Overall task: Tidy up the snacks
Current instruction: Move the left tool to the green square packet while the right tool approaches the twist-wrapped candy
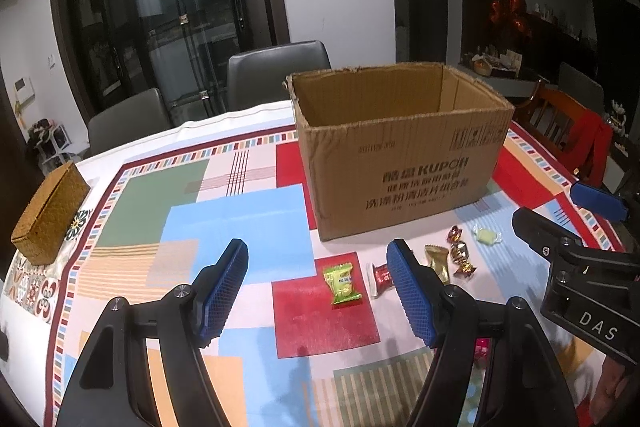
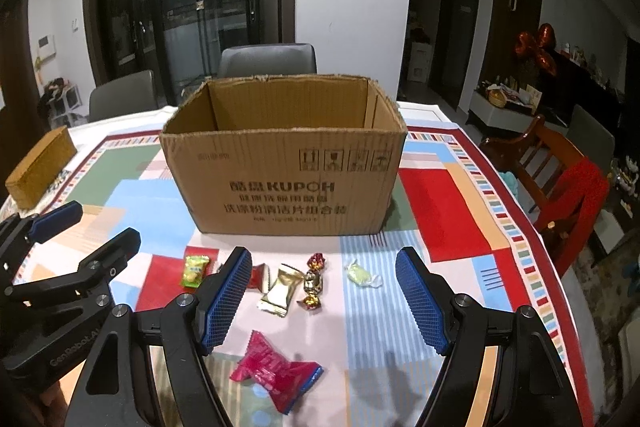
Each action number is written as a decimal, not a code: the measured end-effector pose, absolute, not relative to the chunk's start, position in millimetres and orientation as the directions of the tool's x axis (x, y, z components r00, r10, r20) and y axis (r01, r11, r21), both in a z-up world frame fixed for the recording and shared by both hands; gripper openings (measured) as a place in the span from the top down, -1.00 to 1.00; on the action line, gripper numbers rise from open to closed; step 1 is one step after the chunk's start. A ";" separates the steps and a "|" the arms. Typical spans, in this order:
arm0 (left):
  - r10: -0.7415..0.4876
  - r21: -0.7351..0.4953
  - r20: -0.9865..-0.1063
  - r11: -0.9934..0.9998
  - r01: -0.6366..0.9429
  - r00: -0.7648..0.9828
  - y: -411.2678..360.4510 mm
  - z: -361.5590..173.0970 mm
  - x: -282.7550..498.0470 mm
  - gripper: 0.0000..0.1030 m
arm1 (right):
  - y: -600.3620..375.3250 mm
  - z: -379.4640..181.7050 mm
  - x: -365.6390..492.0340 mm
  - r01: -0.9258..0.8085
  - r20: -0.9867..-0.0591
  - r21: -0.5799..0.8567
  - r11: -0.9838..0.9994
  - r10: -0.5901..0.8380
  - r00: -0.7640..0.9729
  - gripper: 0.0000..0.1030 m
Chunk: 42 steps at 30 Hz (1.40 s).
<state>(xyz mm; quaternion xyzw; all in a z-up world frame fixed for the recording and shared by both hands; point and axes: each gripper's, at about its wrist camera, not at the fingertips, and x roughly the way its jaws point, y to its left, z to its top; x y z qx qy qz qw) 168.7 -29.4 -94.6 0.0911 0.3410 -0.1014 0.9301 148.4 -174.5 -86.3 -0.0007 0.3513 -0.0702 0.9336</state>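
The left gripper (image 1: pixel 318 291) is open, blue pads apart, nothing between them; it is poised above the bench (image 1: pixel 248 211) with the green snack packet (image 1: pixel 341 283) lying below the gap. The right gripper (image 2: pixel 324 301) is likewise open and empty, poised over the row of snacks.

Snack positions, right wrist view:
- Pink wrapper (image 2: pixel 276 371): nearest, on the bench between the right gripper's fingers.
- Gold packet (image 2: pixel 282 291): beyond it.
- Twisted foil candy (image 2: pixel 313 285): just beside the gold packet.
- Red packet (image 2: pixel 258 277): partly hidden behind the left finger.
- Pale green candy (image 2: pixel 362 275): apart, to the right.

The cardboard box (image 2: pixel 280 179) stands upright and open-topped behind the snacks. A woven box (image 1: pixel 50 213) sits at the bench's left edge. Chairs (image 2: pixel 266 61) stand beyond.
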 end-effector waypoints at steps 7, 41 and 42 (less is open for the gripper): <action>-0.117 0.083 -0.655 0.971 0.224 0.747 -26.7 -115.2 174.6 -0.38 | -178.1 -105.9 156.6 0.129 -0.669 -0.059 0.990 -0.135 0.731 -0.46; -0.098 0.065 -0.745 0.974 0.218 0.660 -44.3 -194.7 224.0 -0.02 | -175.9 -177.3 200.4 0.080 -0.769 -0.054 0.995 -0.093 0.632 0.07; -0.099 0.065 -0.748 0.973 0.220 0.657 -44.7 -195.8 225.4 -0.02 | -175.5 -178.7 200.8 0.079 -0.773 -0.051 0.996 -0.090 0.628 0.11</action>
